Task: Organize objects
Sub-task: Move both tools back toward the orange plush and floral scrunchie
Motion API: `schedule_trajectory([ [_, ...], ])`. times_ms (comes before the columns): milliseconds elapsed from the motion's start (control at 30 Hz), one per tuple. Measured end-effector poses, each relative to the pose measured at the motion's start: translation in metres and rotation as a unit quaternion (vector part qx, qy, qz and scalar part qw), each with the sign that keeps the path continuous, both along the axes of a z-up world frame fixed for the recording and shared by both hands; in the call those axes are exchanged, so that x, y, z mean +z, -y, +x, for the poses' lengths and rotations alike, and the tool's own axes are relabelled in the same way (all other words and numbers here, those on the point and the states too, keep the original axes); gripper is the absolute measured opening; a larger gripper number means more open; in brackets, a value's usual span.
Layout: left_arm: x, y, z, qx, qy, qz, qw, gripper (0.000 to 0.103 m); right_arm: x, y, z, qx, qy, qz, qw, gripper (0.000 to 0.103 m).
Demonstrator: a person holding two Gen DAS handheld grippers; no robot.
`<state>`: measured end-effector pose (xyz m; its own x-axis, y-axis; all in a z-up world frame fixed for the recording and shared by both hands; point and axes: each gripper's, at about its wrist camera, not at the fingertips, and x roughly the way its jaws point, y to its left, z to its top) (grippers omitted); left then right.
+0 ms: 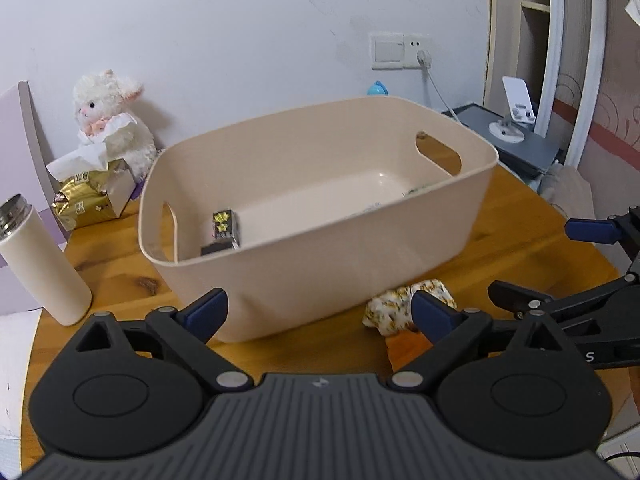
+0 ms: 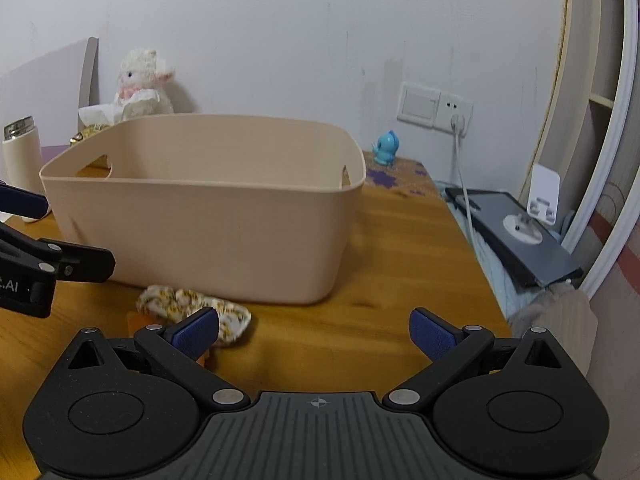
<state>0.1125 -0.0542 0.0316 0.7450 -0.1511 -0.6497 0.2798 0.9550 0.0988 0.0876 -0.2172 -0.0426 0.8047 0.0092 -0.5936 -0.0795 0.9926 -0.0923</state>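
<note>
Soft floral fabric scrunchie lies on the wooden tabletop, just beside the beige plastic bin. Likely light and limp; pinch its bunched middle. Left gripper and right gripper both have fingers spread, empty.

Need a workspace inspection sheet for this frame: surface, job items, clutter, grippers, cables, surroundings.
Surface: wooden table, bare in front of the bin.
Job's things: beige bin holds a small starred box; floral scrunchie lies outside by its front wall, partly over an orange item.
Clutter: white bottle, tissue box, plush toy, blue figurine.
Grippers: left hand-held gripper open, empty; right hand-held gripper open, empty.
Cables: white cable runs down from the wall socket.
Surroundings: white wall, phone stand on a grey device.
</note>
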Motion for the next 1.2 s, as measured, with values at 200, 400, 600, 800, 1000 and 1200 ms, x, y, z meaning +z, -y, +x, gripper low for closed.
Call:
schedule_trajectory([
  [200,-0.022,0.003,0.000,0.000,-0.032,-0.009,0.9994,0.098,-0.012,0.000,-0.003,0.000,-0.012,-0.006,1.000,0.103],
  [400,-0.042,0.006,0.005,-0.007,-0.035,-0.019,0.9992,0.098,-0.021,0.003,0.001,-0.009,-0.023,-0.013,1.000,0.103],
  [600,-0.063,0.001,0.020,0.016,-0.068,-0.005,0.9975,0.098,-0.028,0.007,0.007,-0.012,-0.033,0.004,0.999,0.103],
  [800,-0.073,-0.014,0.024,0.036,-0.075,0.004,0.9965,0.098,-0.030,0.000,0.015,-0.001,-0.036,0.010,0.999,0.103],
  [1000,-0.076,-0.023,0.030,0.045,-0.075,0.000,0.9962,0.098,-0.028,-0.007,0.022,0.007,-0.031,0.020,0.999,0.103],
  [1200,-0.076,-0.030,0.030,0.057,-0.074,0.009,0.9955,0.098,-0.033,-0.018,0.034,0.020,-0.042,0.024,0.999,0.103],
])
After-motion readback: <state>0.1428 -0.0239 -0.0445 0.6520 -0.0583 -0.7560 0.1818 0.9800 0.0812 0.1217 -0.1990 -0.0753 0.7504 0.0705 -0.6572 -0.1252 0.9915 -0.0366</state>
